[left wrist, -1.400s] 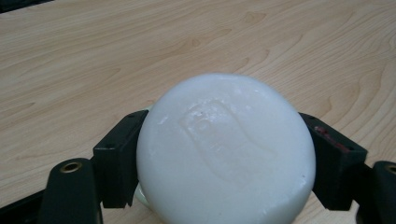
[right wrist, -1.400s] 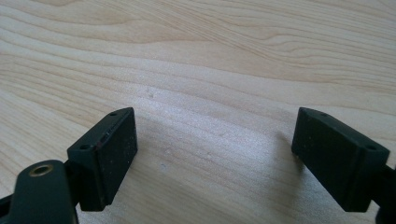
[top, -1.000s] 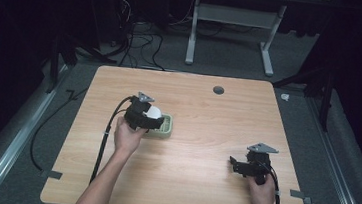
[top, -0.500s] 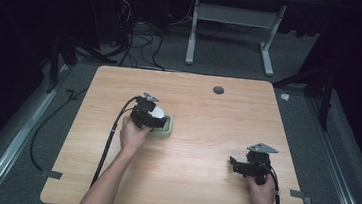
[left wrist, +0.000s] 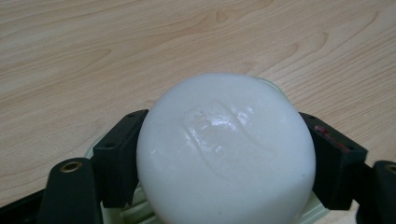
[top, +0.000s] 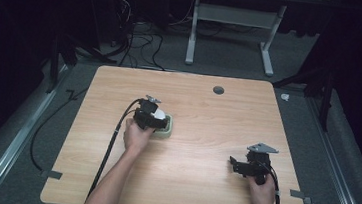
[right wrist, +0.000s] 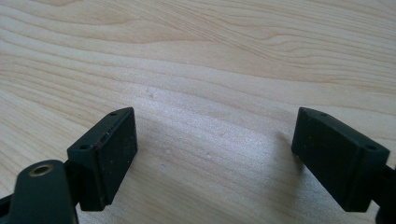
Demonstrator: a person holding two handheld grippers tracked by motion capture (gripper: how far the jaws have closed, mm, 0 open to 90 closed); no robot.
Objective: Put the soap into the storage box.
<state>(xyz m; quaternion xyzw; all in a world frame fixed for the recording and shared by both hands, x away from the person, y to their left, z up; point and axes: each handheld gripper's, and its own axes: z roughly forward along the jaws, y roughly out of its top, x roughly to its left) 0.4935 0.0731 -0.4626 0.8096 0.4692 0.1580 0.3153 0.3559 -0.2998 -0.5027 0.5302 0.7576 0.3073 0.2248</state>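
The left gripper [top: 155,117] clamped a smooth white ball [left wrist: 226,149] between its two black jaws, one pad pressed to each side. The ball sat just above a pale green dish [top: 165,129] left of the centre of the wooden table [top: 201,184]; whether it touched the dish could not be told, since the ball hid most of it. Well apart, near the table's front right, the right gripper [right wrist: 215,158] hung low over bare wood, jaws spread wide and empty.

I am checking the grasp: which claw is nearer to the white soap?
Left. The left claw grips the white soap on both sides; the right claw rests far away.
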